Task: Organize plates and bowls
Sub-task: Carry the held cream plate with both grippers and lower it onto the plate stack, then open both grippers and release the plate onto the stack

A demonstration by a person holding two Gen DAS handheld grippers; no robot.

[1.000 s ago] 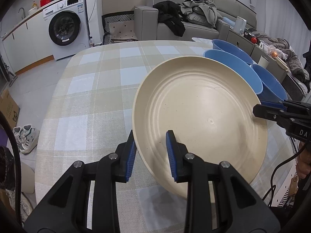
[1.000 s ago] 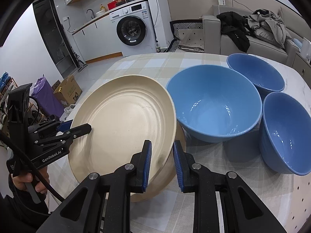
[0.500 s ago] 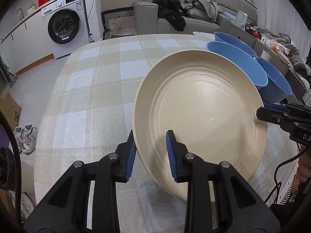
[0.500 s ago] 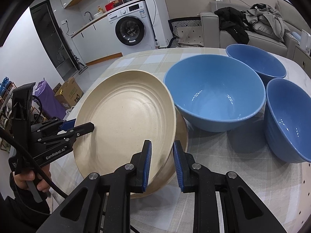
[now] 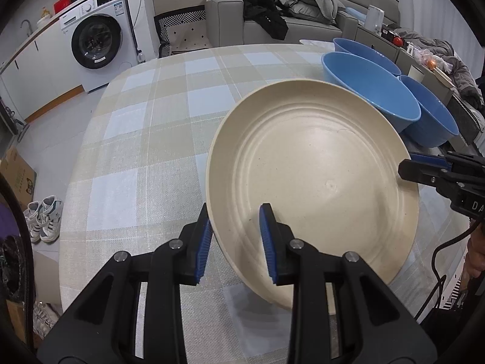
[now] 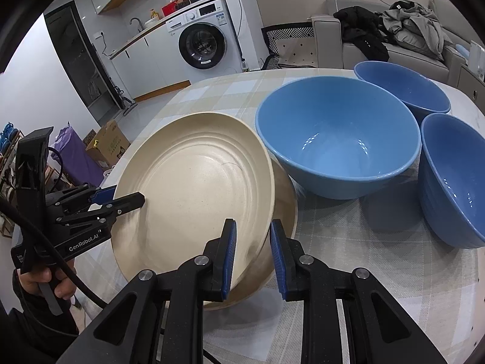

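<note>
A cream plate (image 5: 312,170) is held tilted above the checked table, its left rim between the fingers of my left gripper (image 5: 235,236). My right gripper (image 6: 251,251) straddles the plate's right rim (image 6: 194,188) and the rim of a second cream plate (image 6: 286,200) lying beneath it on the table. The right gripper also shows in the left wrist view (image 5: 424,170), and the left gripper in the right wrist view (image 6: 121,197). Both pairs of jaws look slightly wider than the rim. Three blue bowls (image 6: 336,133), (image 6: 403,88), (image 6: 454,179) stand to the right.
The checked tablecloth (image 5: 145,151) stretches left and far of the plates. A washing machine (image 5: 97,45), a sofa with clothes (image 5: 288,9), a cardboard box (image 6: 106,145) and shoes (image 5: 42,221) stand around the table.
The held plate has lifted and moved slightly left and toward me, away from the blue bowls. Both grippers stay at its rims.
</note>
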